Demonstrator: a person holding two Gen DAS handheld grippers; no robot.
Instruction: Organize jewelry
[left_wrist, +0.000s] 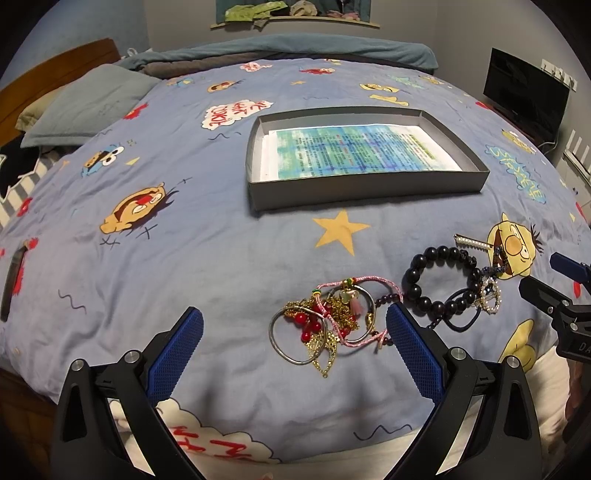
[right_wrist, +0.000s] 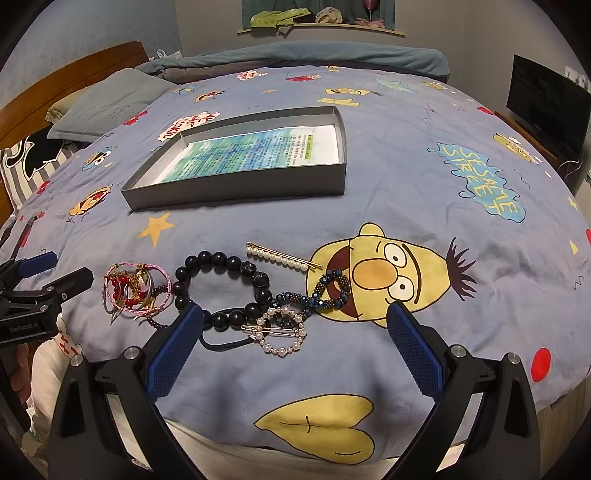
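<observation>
Dead ahead of my left gripper (left_wrist: 295, 334), wide open and empty, lies the tangle (left_wrist: 325, 325); my right gripper (right_wrist: 295, 332), equally agape, faces the beads (right_wrist: 221, 288).

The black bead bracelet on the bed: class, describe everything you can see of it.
The black bead bracelet is a closed loop of large, round, glossy dark beads; two on its right side look carved. It lies flat on the blue cartoon duvet, near the front edge, between the tangled pile of bangles and chains and the pearl hair clip. A blue beaded piece meets its right side; a dark hair tie lies at its lower edge. Neither gripper holds it.
</observation>
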